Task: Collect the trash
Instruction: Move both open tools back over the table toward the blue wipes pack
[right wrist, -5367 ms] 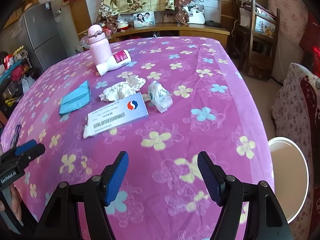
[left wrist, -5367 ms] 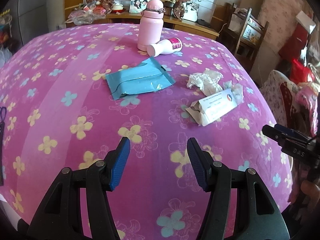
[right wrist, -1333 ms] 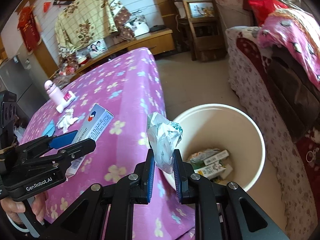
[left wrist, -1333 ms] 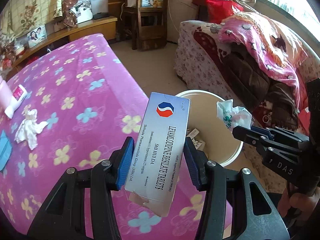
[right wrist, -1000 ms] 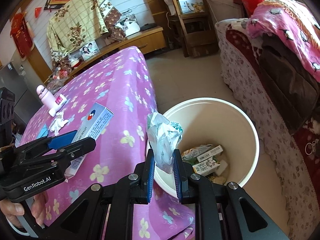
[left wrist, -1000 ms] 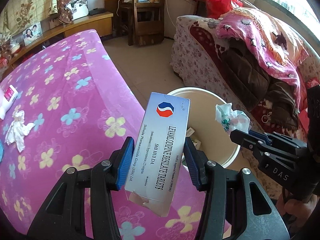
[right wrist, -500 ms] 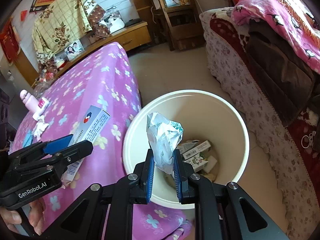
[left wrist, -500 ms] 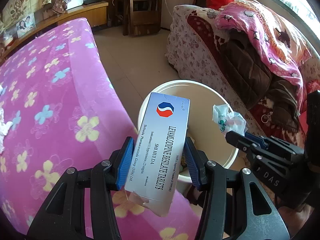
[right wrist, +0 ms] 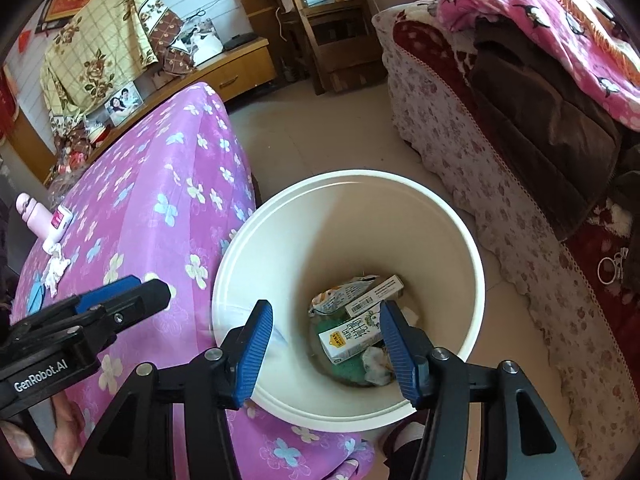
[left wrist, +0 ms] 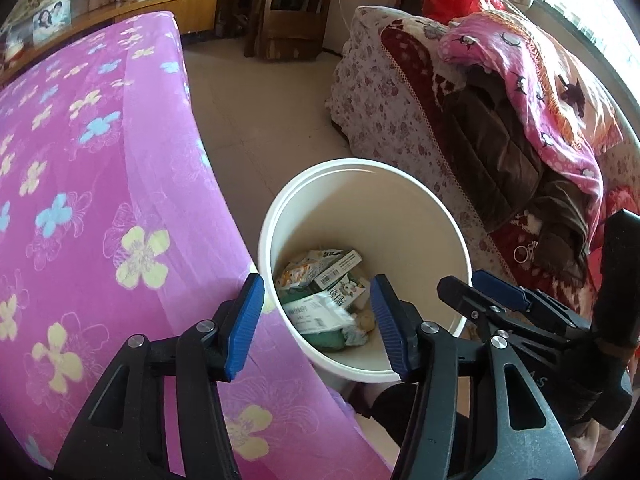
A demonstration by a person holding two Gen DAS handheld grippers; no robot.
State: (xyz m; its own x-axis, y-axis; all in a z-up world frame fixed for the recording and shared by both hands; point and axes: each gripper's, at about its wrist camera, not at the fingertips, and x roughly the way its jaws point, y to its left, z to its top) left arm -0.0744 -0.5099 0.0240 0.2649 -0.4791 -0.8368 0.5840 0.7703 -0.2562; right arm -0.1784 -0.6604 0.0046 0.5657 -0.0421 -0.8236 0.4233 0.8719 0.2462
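A white bin (left wrist: 408,216) (right wrist: 400,216) stands on the floor beside the table. It holds cartons and wrappers (right wrist: 356,320). The tablet box (left wrist: 318,314) lies blurred among them, and the crumpled wrapper (right wrist: 376,362) lies at the bottom. My left gripper (left wrist: 318,320) is open and empty above the bin's near rim. My right gripper (right wrist: 326,352) is open and empty over the bin. A crumpled tissue (right wrist: 56,270) and a blue packet (right wrist: 35,296) lie on the table at far left.
The table has a purple flowered cloth (left wrist: 80,200) (right wrist: 160,208). A pink bottle (right wrist: 30,212) and a white bottle (right wrist: 60,222) are at its far end. A sofa with blankets (left wrist: 500,112) is right of the bin. A wooden chair (right wrist: 324,24) stands behind.
Both grippers have opened over the bin. The tablet box has dropped from the left gripper and the crumpled wrapper from the right; both are now in the bin.
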